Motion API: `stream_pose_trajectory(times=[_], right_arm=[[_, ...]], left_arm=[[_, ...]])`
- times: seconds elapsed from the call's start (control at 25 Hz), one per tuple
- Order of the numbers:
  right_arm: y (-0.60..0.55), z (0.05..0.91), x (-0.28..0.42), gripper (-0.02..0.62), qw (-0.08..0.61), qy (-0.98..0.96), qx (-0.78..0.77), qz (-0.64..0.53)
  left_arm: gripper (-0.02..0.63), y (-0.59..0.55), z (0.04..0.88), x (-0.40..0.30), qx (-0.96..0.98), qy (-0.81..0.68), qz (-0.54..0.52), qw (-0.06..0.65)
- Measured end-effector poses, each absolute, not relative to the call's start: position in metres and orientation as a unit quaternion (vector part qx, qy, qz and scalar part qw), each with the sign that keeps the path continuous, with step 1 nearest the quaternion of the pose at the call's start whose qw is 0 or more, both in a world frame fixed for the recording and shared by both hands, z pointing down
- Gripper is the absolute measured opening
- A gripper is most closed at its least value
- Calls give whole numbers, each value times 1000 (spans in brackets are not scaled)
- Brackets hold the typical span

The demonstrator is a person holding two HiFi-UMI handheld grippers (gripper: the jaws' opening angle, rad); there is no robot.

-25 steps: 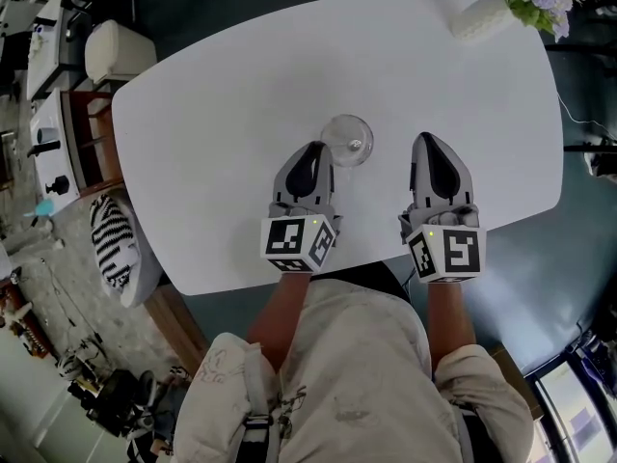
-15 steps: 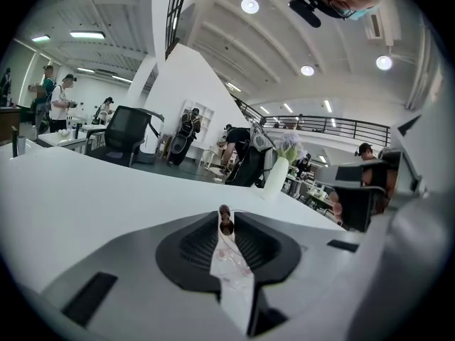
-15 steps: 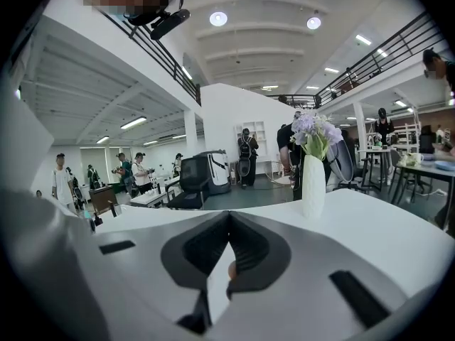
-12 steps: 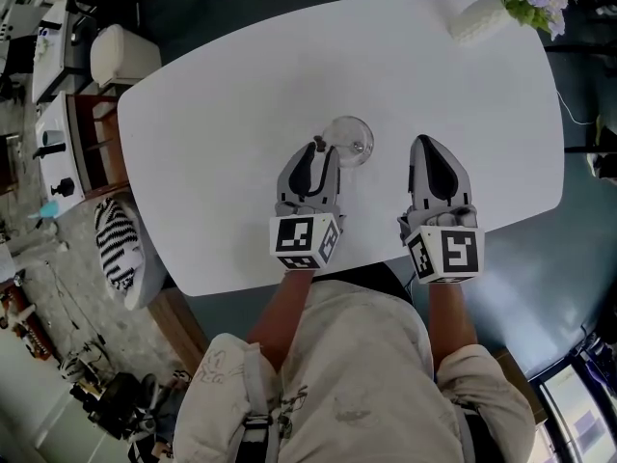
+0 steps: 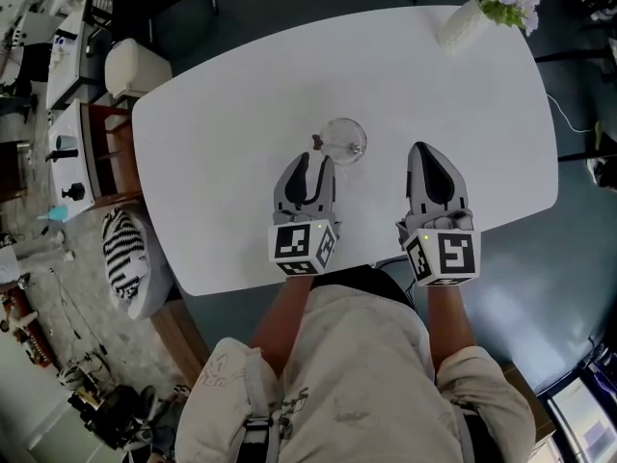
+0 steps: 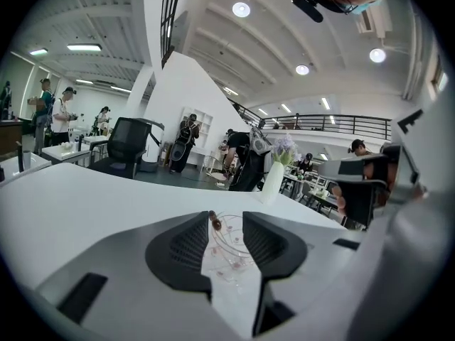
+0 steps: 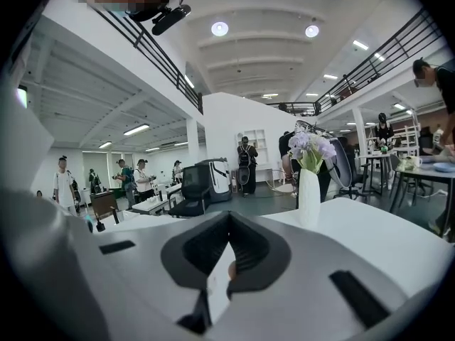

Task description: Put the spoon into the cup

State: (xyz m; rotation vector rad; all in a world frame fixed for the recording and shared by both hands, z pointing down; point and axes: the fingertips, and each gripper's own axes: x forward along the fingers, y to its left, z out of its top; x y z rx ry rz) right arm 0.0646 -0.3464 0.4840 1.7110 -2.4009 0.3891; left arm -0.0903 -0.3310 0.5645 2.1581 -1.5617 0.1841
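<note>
A clear glass cup (image 5: pixel 344 141) stands mid-table. The spoon's brown end (image 5: pixel 315 143) sticks out over its left rim, and the rest lies inside the glass. My left gripper (image 5: pixel 314 162) sits just short of the cup with its jaws opening, and nothing is between the pads. In the left gripper view, the cup (image 6: pixel 232 247) and the spoon's end (image 6: pixel 215 222) show beyond the left gripper (image 6: pixel 226 217). My right gripper (image 5: pixel 424 150) hovers to the cup's right. It is shut and empty, its tips meeting in the right gripper view (image 7: pixel 229 217).
The white table (image 5: pixel 231 114) carries a white vase with purple flowers (image 5: pixel 463 19) at its far right corner. A stool (image 5: pixel 130 66) and a striped cushion (image 5: pixel 120 249) are off the table's left side. The person's legs are at the near edge.
The left jaws have spread apart and drawn back a little from the cup, and the spoon's end stays at the rim. The right gripper has barely shifted.
</note>
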Motion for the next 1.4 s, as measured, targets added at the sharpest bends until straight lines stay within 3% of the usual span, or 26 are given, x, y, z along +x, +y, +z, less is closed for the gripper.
stream_pose_trajectory(times=[1.4], right_arm=[[-166,333,146,-12,-34,-821,570,-3]], left_arm=[[129,-129,319,-70,776,-630,6,-43]])
